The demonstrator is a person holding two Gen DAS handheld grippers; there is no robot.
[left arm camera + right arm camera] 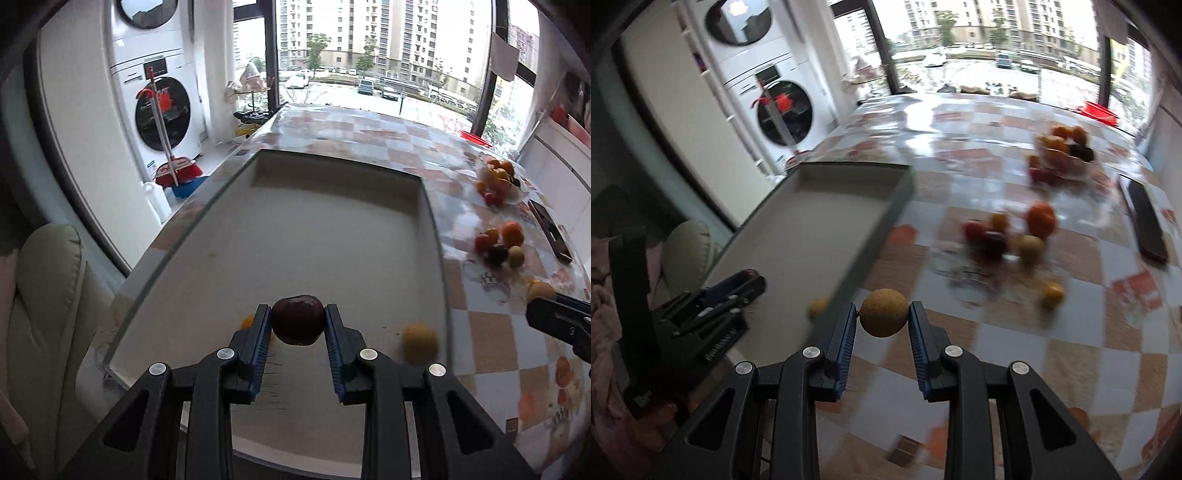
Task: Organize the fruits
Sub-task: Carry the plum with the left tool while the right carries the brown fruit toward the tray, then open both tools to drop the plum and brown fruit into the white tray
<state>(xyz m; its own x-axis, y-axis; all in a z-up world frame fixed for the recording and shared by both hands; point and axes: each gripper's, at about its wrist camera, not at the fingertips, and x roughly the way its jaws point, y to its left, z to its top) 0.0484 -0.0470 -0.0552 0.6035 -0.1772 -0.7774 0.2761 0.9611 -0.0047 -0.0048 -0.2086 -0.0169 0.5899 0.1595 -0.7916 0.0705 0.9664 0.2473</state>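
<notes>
My left gripper (297, 320) is shut on a dark red plum (297, 319), held over the near end of a shallow grey tray (332, 229). A yellow fruit (419, 341) lies in the tray by its right wall, and a small orange one (246, 322) peeks out behind the left finger. My right gripper (884, 314) is shut on a round tan-yellow fruit (884, 312), above the checked tablecloth just right of the tray's wall (871, 243). The left gripper (735, 291) shows in the right wrist view over the tray. The right gripper's tip (557, 317) enters the left wrist view from the right.
A loose heap of mixed fruits (1012, 232) lies on the cloth mid-table. A clear bowl of fruits (1063, 151) stands farther back. A dark phone (1148, 225) lies at the right edge. One yellow fruit (1052, 293) sits alone. Washing machines (162, 107) stand left, a cushioned chair (48, 295) nearby.
</notes>
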